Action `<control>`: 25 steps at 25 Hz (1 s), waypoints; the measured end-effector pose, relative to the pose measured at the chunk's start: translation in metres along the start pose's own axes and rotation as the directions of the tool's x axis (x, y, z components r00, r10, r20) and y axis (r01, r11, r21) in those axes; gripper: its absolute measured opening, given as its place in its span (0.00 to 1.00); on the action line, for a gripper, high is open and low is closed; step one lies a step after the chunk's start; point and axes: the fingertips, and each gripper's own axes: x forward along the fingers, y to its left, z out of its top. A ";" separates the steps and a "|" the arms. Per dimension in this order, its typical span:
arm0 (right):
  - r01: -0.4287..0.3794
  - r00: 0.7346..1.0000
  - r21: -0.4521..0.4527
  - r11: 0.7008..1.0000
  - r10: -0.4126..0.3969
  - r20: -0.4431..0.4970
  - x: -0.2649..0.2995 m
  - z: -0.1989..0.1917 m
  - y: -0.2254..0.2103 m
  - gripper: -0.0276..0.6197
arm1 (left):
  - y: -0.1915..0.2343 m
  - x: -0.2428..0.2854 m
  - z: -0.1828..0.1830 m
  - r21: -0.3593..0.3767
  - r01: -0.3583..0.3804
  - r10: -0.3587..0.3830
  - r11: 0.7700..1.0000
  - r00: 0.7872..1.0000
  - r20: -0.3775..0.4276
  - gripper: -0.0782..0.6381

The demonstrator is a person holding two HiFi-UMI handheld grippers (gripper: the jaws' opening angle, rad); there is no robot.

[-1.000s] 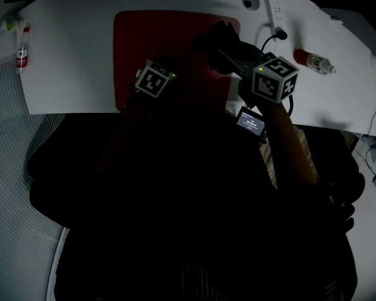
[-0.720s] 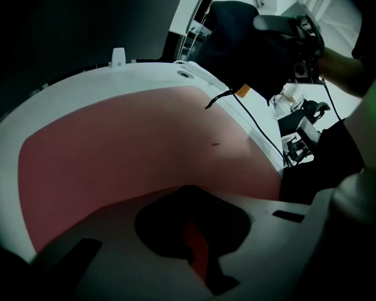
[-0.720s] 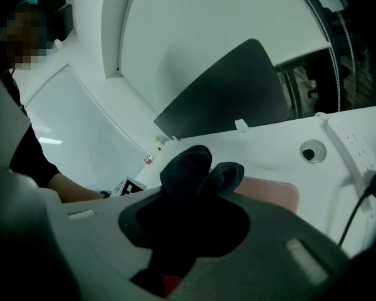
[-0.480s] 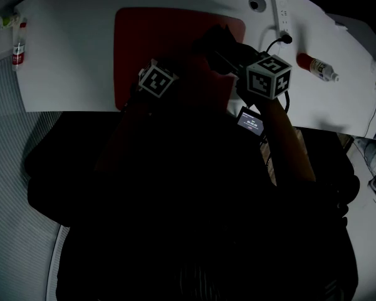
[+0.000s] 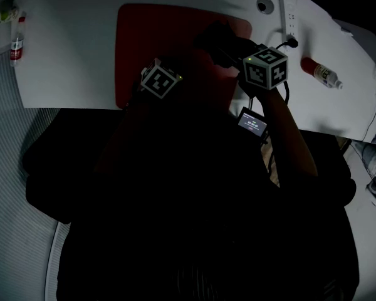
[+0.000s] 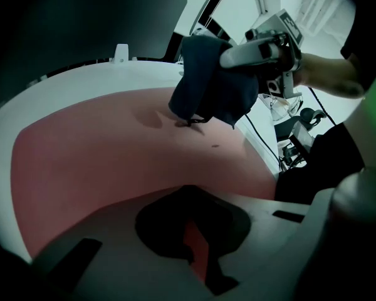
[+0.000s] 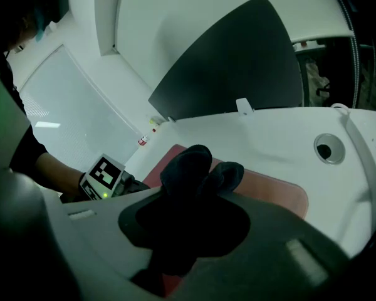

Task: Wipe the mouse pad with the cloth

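Note:
A red mouse pad [image 5: 163, 33] lies on the white table [image 5: 69, 55]. My right gripper [image 5: 229, 46] is shut on a dark cloth [image 5: 214, 37] bunched over the pad's right half. In the left gripper view the cloth [image 6: 207, 86] hangs from the right gripper [image 6: 241, 55], its lower tip touching the pad [image 6: 100, 149]. In the right gripper view the cloth [image 7: 194, 168] fills the jaws above the pad [image 7: 276, 190]. My left gripper [image 5: 170, 69] sits at the pad's near edge; its jaws [image 6: 191, 196] look shut, tips down on the pad.
A white power strip [image 5: 288, 11] and a round cable hole [image 5: 265, 5] lie beyond the pad's right corner. A red-and-white bottle [image 5: 323, 73] lies to the right; another bottle [image 5: 15, 39] stands at the far left. The table's front edge runs just behind both grippers.
The right gripper with the cloth has shifted a little leftward and away across the pad. The left gripper stays at the pad's near edge.

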 end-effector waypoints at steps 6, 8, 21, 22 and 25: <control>0.006 0.998 -0.052 0.999 -0.010 -0.070 0.017 -0.015 -0.011 0.18 | -0.001 -0.001 0.002 -0.002 0.005 -0.005 1.000 1.000 0.003 0.12; 0.009 0.996 -0.072 0.997 -0.015 -0.083 0.023 -0.016 -0.013 0.18 | 0.000 -0.001 0.002 -0.003 0.005 -0.005 1.000 1.000 0.006 0.12; 0.049 0.913 -0.620 0.783 -0.287 -0.291 0.059 -0.051 -0.045 0.18 | -0.001 -0.001 0.000 -0.014 0.017 -0.017 1.000 1.000 0.006 0.12; 0.048 0.909 -0.634 0.772 -0.297 -0.292 0.058 -0.049 -0.046 0.18 | 0.001 -0.001 0.001 -0.012 0.016 -0.016 1.000 1.000 0.008 0.12; 0.040 0.913 -0.610 0.791 -0.277 -0.300 0.056 -0.051 -0.046 0.18 | -0.001 -0.001 0.001 -0.018 0.025 -0.024 1.000 1.000 0.018 0.12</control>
